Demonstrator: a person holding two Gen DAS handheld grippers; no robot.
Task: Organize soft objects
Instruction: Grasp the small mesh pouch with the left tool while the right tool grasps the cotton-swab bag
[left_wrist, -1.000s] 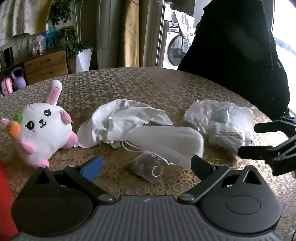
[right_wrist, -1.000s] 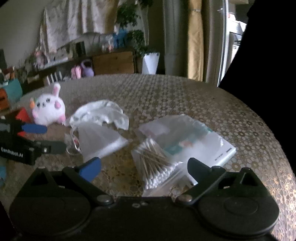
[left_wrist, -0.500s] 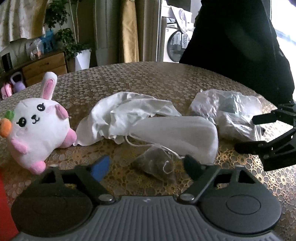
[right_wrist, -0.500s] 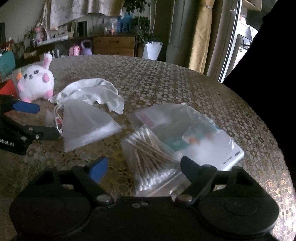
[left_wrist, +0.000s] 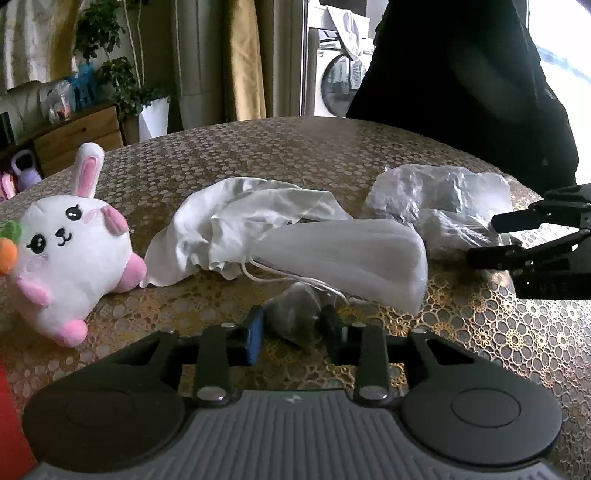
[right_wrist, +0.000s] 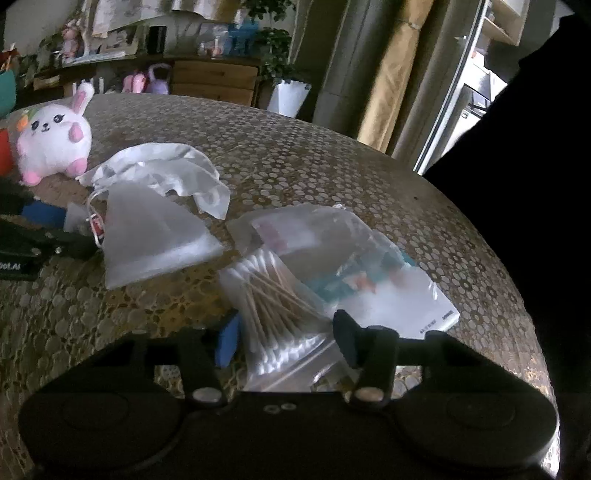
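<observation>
Left wrist view: left gripper (left_wrist: 291, 328) closing, its pads already pinching a small dark mesh sachet (left_wrist: 295, 317) just in front of the white drawstring pouch (left_wrist: 351, 254); plush rabbit (left_wrist: 70, 251) well left of the pouch, crumpled white cloth (left_wrist: 229, 221) touching it behind. Right wrist view: right gripper (right_wrist: 286, 338) closing around the bag of cotton swabs (right_wrist: 273, 306), right of the pouch; pads not clearly pressing yet.

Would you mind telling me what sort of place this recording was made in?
Most likely a lived-in home: a washing machine stands behind the round table, with curtains and a potted plant nearby.
</observation>
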